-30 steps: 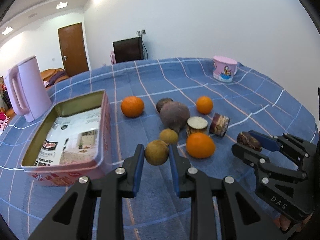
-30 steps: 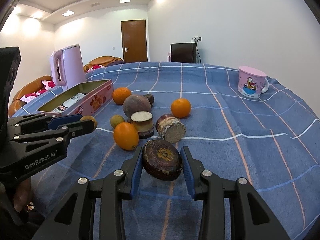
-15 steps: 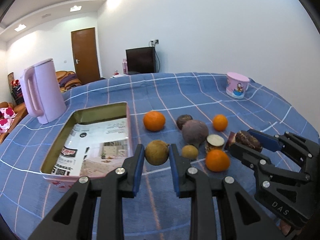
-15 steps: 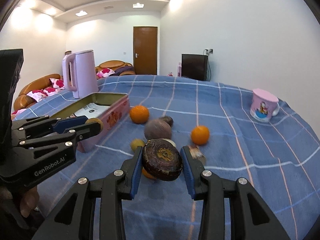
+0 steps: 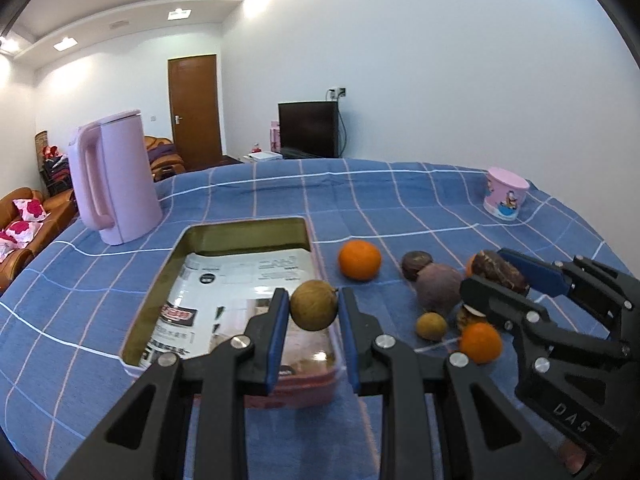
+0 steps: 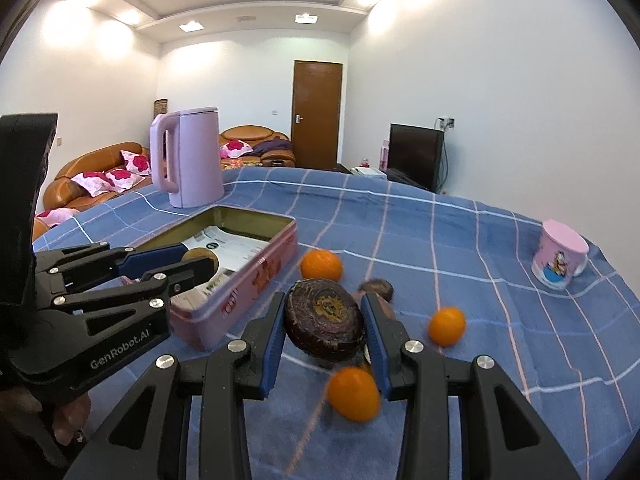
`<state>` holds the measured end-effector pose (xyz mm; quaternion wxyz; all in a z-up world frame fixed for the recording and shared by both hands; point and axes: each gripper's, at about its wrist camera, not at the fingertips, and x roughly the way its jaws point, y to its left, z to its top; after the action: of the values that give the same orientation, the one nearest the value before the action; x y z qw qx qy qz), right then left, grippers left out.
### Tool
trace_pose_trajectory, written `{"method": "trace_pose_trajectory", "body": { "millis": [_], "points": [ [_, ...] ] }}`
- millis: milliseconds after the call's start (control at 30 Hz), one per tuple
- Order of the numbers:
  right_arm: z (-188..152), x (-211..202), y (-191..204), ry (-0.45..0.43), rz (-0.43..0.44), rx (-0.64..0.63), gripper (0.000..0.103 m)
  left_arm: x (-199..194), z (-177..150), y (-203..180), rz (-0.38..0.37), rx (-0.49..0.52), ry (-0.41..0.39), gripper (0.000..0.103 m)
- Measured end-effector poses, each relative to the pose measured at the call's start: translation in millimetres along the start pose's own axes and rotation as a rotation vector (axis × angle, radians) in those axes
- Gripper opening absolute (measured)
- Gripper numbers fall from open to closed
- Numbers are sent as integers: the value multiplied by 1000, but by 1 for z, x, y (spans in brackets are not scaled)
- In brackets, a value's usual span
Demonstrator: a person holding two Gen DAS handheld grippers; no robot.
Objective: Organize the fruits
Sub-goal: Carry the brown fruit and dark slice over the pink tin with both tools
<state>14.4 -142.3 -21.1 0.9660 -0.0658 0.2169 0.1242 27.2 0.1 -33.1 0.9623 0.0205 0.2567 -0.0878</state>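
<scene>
My left gripper (image 5: 313, 311) is shut on a round brown-green fruit (image 5: 313, 305) and holds it above the near right corner of the open pink tin (image 5: 192, 236). My right gripper (image 6: 325, 326) is shut on a dark purple cut fruit (image 6: 325, 320), held above the table to the right of the tin (image 6: 240, 292). Oranges (image 5: 359, 260) (image 5: 480, 342), a purple fruit (image 5: 438, 286), a small dark fruit (image 5: 416, 263) and a small green-brown fruit (image 5: 431, 325) lie on the blue checked cloth. The right gripper shows in the left wrist view (image 5: 498, 276), the left in the right wrist view (image 6: 200, 258).
A pink kettle (image 5: 114, 176) stands behind the tin at the left. A pink cartoon mug (image 5: 505, 199) stands at the far right of the table. The tin holds printed paper (image 5: 224, 280). Sofas, a door and a TV lie beyond the table.
Both grippers have risen and moved left with their fruit. The left one now hovers over the tin's corner; the right one has come closer to the tin.
</scene>
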Motion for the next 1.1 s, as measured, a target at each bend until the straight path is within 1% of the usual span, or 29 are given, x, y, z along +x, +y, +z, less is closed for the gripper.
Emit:
{"method": "trace_pose_trajectory", "body": {
  "millis": [300,500,833,1100],
  "points": [
    [27,20,22,-24,49,-49,39,8,9,24,36,-21,-14,27],
    [40,34,35,-30,64,-74,39,14,15,36,55,-28,-20,27],
    [56,59,50,-37,87,-77,40,25,20,53,91,-44,-10,27],
    [59,77,57,-20,99,-72,40,34,21,66,111,-58,2,27]
  ]
}}
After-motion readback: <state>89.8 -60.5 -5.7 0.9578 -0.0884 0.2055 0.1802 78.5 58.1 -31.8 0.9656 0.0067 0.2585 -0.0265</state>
